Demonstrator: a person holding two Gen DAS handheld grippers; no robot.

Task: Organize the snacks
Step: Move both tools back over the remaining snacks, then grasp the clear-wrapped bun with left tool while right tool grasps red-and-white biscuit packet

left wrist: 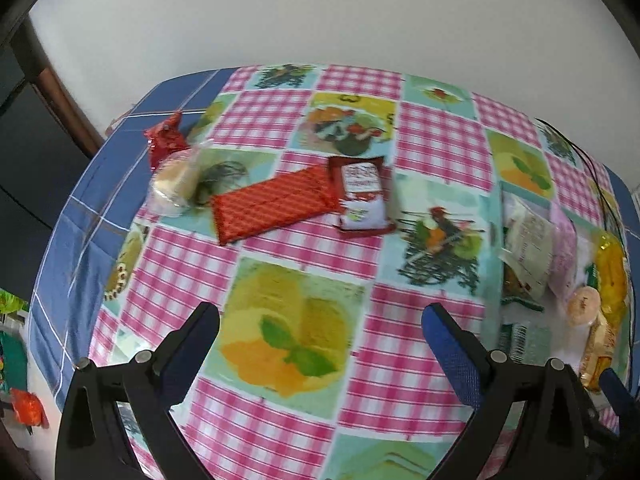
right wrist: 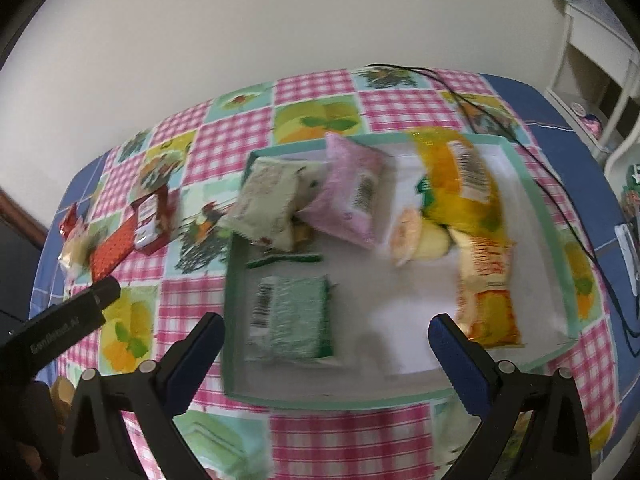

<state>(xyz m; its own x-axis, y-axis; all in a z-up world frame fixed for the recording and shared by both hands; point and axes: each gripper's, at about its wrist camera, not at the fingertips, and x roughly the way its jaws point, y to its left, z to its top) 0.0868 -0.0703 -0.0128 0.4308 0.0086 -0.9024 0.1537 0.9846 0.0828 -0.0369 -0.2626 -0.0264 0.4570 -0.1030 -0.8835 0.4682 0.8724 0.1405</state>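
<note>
Tray [right wrist: 536, 216] already holds most packets; four snacks wait on the tabletop [left wrist: 280, 420], nearest the red wafer pack [left wrist: 272, 204]. My left gripper [left wrist: 320, 320] and right gripper [right wrist: 326, 332] hang with jaws released, empty.

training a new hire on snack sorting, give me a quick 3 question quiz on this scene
1. True or false: the green-rimmed tray already holds snack packets.
2. Which packet lies nearest the right claw: A) pink packet B) green packet C) yellow bag?
3. Fill in: the red patterned packet lies on the ____, outside the tray.

Key: 1 true; 2 B; 3 tablecloth.
</note>
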